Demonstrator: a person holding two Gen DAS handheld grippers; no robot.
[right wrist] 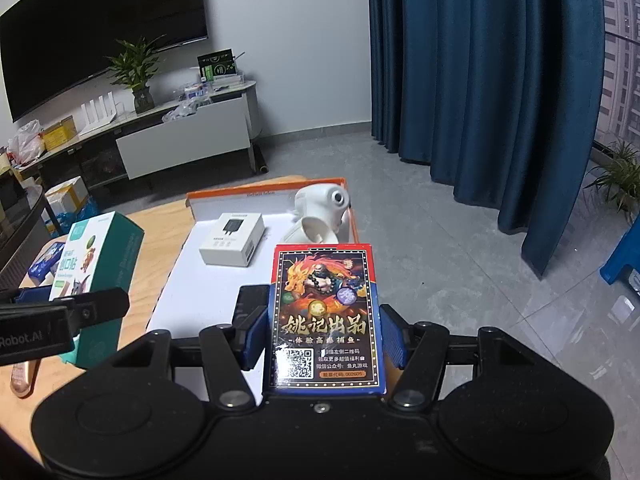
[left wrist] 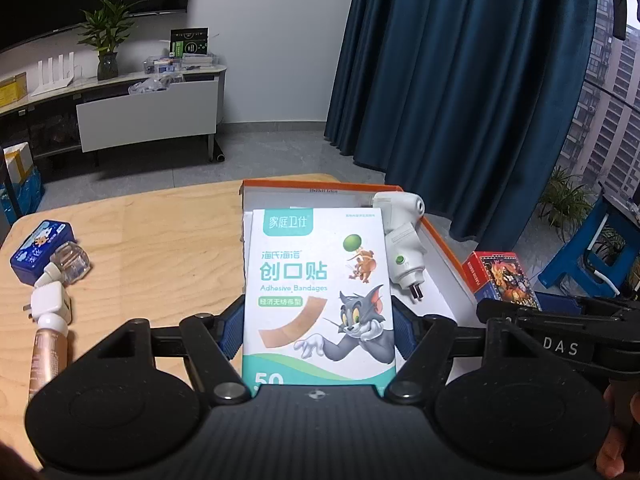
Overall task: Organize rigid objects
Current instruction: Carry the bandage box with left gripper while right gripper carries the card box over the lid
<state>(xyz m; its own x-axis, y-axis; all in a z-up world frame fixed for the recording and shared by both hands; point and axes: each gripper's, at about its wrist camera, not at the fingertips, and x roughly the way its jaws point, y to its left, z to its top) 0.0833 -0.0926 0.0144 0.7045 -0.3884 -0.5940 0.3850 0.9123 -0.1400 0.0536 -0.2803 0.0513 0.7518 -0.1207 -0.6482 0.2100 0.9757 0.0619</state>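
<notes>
The left hand-held gripper (left wrist: 319,330) pinches the bandage box (left wrist: 318,296) above the orange-rimmed tray (left wrist: 448,246); the right hand-held gripper (right wrist: 323,336) pinches the card box (right wrist: 322,314) near its right edge. Each should probably be lowered flat into bare tray space, clear of the white plug-in device (left wrist: 404,244).

I count one orange tray (right wrist: 192,200), three boxes, one blue tin (left wrist: 42,246), two white plug-in devices, one tube (left wrist: 48,354).
</notes>
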